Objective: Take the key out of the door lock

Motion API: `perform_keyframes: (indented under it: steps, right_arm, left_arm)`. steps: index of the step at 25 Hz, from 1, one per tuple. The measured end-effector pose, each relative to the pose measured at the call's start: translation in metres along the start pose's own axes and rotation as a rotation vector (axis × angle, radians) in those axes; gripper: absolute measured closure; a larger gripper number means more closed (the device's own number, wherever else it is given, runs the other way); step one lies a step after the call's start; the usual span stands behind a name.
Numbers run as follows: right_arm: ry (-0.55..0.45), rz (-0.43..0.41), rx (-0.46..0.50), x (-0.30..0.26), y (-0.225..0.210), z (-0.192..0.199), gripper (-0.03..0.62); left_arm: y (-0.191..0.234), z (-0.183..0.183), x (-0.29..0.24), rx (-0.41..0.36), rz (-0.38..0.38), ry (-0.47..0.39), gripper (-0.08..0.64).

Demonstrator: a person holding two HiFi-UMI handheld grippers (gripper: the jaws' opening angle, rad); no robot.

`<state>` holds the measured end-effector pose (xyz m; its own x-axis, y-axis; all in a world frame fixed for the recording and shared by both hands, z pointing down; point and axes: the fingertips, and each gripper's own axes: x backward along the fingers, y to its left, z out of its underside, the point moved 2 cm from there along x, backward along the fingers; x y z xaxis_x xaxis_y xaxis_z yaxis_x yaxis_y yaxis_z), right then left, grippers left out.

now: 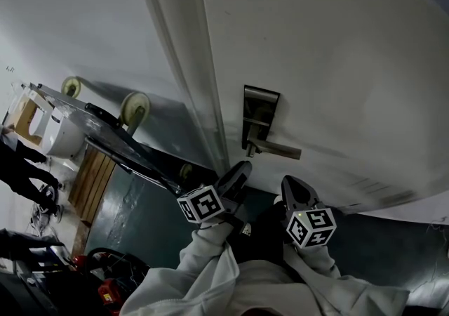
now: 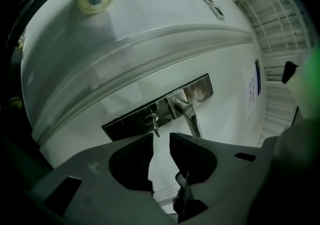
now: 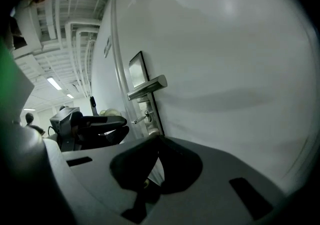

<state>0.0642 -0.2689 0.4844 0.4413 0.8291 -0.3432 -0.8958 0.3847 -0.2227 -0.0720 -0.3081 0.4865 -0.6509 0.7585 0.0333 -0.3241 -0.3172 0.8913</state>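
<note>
- The left tool [image 2: 161, 138] points at the lock. Its jaws stand slightly apart with nothing between them.
- The key [image 2: 155, 125] is still in the lock plate [image 2: 125, 121] on the white door [image 1: 337, 41]. It sticks out just beyond the left tool's tips, clear of them.
- The lever handle [image 2: 190, 117] sits on the same plate, just right of the key.
- The right tool [image 3: 159, 141] is held near the door below the handle, its tips pressed together and empty.
</note>
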Motion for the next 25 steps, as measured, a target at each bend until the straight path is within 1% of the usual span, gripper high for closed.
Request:
perform_keyframes:
  steps: [6, 11, 17, 23, 25]
  right_arm:
    - [0.009, -0.009, 0.005, -0.004, -0.007, -0.003, 0.54]
    - [0.02, -0.007, 0.003, -0.005, -0.011, -0.002, 0.541]
    - [0.023, 0.012, -0.006, -0.002, -0.017, 0.001, 0.54]
    - [0.023, 0.034, -0.013, 0.0, -0.022, 0.001, 0.54]
    - [0.023, 0.035, -0.012, -0.001, -0.023, 0.001, 0.54]
  left_arm:
    - [0.002, -0.002, -0.01, 0.092, 0.015, -0.037, 0.472]
    - [0.009, -0.004, -0.021, 0.146, 0.019, -0.056, 0.472]
    - [0.009, -0.009, -0.038, 0.169, 0.033, -0.057, 0.472]
    - [0.016, -0.012, -0.045, 0.196, 0.004, -0.075, 0.474]
    - [0.017, -0.013, -0.045, 0.198, -0.002, -0.087, 0.489]
